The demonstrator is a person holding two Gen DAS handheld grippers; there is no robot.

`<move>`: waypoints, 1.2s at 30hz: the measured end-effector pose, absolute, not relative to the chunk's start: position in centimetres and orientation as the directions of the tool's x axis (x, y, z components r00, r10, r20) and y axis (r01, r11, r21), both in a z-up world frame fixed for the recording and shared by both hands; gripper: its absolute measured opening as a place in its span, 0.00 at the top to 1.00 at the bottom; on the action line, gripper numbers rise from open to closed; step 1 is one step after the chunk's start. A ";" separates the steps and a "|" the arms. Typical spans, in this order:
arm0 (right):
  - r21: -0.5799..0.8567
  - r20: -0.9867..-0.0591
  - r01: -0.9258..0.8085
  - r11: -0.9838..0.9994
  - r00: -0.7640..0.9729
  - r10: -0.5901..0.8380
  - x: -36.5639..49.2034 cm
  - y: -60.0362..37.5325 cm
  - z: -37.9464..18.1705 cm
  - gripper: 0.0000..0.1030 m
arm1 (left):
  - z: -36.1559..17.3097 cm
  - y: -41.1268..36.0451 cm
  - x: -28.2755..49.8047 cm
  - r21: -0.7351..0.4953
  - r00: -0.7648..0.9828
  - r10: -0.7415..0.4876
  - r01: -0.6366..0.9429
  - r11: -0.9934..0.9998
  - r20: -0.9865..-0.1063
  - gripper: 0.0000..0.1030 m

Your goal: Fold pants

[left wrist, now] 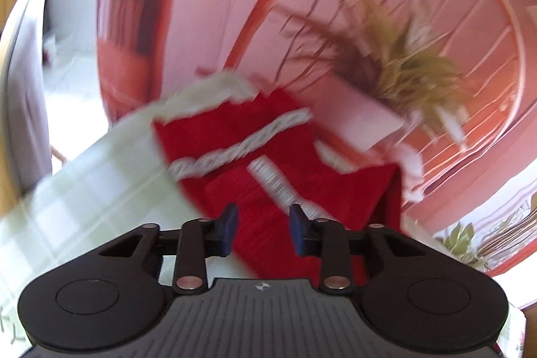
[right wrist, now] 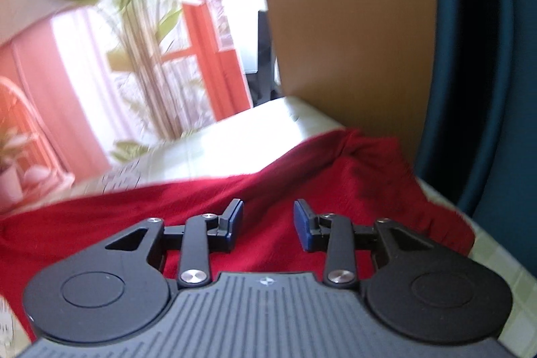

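Red pants (left wrist: 241, 136) with white stripes along the side lie on a pale checked table (left wrist: 100, 176), blurred by motion in the left wrist view. My left gripper (left wrist: 263, 232) hovers over their near part, jaws apart, nothing between the blue pads (left wrist: 230, 230). In the right wrist view the red pants (right wrist: 302, 176) spread across the table (right wrist: 255, 123) and bunch up toward the far right. My right gripper (right wrist: 268, 223) stands above the cloth with its jaws apart and nothing between them.
A dried plant in a pale pot (left wrist: 396, 83) stands past the pants before a red arched rack (left wrist: 436, 5). A brown panel (right wrist: 345, 22) and a dark teal surface (right wrist: 486, 56) rise at the table's far right. A green plant (right wrist: 141, 22) stands beyond the table.
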State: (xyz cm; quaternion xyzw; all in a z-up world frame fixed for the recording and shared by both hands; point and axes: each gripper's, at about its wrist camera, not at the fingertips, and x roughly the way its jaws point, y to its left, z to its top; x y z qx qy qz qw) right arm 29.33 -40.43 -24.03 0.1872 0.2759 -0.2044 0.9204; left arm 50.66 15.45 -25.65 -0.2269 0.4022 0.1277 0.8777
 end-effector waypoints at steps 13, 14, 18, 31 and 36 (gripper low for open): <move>0.196 -0.657 0.459 0.866 0.717 -0.232 29.2 -38.1 -25.8 0.61 | -29.3 17.3 52.2 -0.366 0.660 0.045 -0.471 0.802 -0.750 0.42; 0.193 -0.661 0.458 0.868 0.714 -0.230 29.1 -38.0 -25.9 0.61 | -29.3 17.0 52.6 -0.354 0.661 0.056 -0.471 0.808 -0.749 0.42; 0.195 -0.667 0.459 0.867 0.710 -0.226 28.7 -37.8 -25.9 0.60 | -29.2 16.1 53.5 -0.306 0.657 0.096 -0.469 0.828 -0.747 0.43; 0.161 -0.686 0.455 0.876 0.689 -0.233 27.5 -37.6 -26.7 0.56 | -28.8 15.0 53.4 -0.134 0.614 0.223 -0.480 0.867 -0.757 0.92; 0.146 -0.685 0.441 0.885 0.691 -0.231 27.6 -37.7 -26.8 0.56 | -28.8 15.9 51.1 -0.121 0.588 0.240 -0.507 0.853 -0.772 0.92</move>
